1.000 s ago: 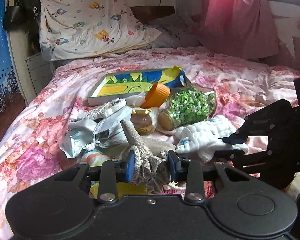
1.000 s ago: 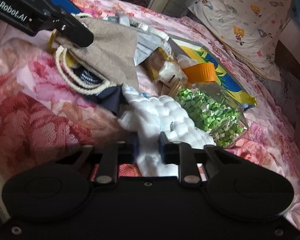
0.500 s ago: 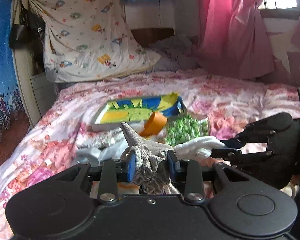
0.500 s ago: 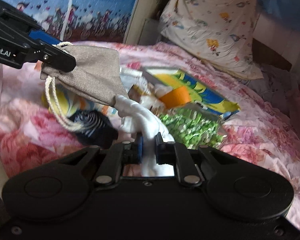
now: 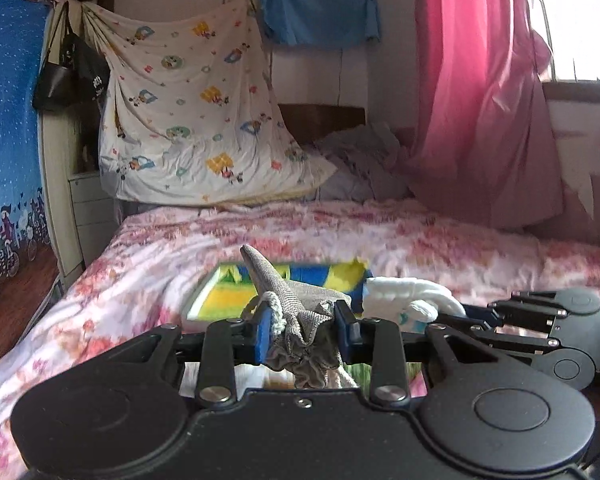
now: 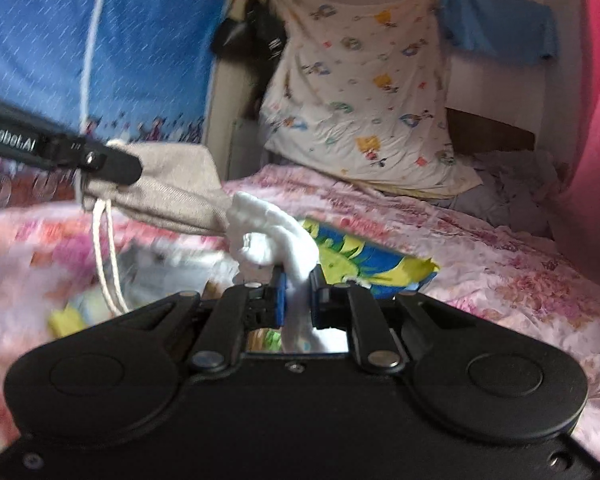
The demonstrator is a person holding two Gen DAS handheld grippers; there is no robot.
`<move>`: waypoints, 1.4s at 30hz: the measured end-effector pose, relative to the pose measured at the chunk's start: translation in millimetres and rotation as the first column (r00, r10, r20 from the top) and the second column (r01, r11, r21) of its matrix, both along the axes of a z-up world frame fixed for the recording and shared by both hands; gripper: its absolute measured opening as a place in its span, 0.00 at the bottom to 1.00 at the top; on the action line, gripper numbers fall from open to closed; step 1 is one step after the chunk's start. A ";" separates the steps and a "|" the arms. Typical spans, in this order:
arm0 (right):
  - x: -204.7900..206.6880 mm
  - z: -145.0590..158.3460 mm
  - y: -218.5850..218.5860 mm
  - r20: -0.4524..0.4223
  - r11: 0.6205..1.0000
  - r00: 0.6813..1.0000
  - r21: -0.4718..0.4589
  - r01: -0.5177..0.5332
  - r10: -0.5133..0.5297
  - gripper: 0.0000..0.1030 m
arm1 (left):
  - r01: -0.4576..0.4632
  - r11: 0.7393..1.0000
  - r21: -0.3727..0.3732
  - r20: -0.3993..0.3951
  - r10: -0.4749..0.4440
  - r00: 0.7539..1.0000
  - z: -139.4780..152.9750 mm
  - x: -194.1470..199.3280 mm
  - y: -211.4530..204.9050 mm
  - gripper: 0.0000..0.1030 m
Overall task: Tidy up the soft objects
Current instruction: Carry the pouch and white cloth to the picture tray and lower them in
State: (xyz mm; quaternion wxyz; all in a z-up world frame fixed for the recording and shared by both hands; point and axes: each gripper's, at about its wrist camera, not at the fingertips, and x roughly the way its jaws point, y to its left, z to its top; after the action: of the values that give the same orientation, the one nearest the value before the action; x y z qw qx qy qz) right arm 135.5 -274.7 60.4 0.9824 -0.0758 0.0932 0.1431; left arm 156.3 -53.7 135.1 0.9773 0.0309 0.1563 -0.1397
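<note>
Left wrist view: left hand-held gripper (image 5: 302, 330) clamps a grey drawstring pouch (image 5: 296, 312) by its gathered mouth above the bed (image 5: 420, 236), right hand-held gripper (image 6: 298, 294) pinches a white fluffy cloth (image 6: 272, 236) beside it, presumably for stuffing inside.

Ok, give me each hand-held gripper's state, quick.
Left hand-held gripper: closed on the burlap drawstring pouch.
Right hand-held gripper: closed on the white fluffy cloth.

Only readable bit I've got: "enRobot.AI" in white on my left gripper (image 6: 112, 166), partly cut off.
</note>
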 end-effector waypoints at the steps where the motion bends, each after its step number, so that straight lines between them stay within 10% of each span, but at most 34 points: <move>1: 7.3 3.3 -4.4 -0.003 1.000 1.000 0.024 0.006 -0.006 0.06 | -0.007 1.000 -0.009 0.006 0.007 1.000 3.8 9.7 -1.3 0.33; 11: 137.5 21.7 -35.7 -0.076 0.977 0.996 0.204 0.066 -0.051 0.06 | -0.116 0.989 -0.089 0.029 0.119 0.993 10.9 143.5 -26.5 0.33; 21: 257.4 -21.5 -51.3 -0.209 0.921 0.977 0.372 0.113 -0.035 0.06 | -0.212 0.965 -0.155 -0.062 0.204 0.977 -35.3 275.7 -55.2 0.33; 30: 286.3 -58.0 -67.6 -0.339 0.898 0.941 0.413 0.151 -0.002 0.06 | -0.290 0.928 -0.232 -0.214 0.242 0.946 -93.9 336.9 -59.6 0.33; 42: 285.2 -66.5 -77.4 -0.452 0.939 0.892 0.303 0.162 -0.008 0.07 | -0.238 0.964 -0.117 -0.393 0.175 0.903 -133.0 347.6 -72.1 0.34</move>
State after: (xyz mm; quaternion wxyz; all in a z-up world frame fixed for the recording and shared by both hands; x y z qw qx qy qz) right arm 420.6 -352.1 -6.2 0.9389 0.1301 0.2926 0.1265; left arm 504.0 -125.8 2.1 0.9370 -0.0931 0.3328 -0.0505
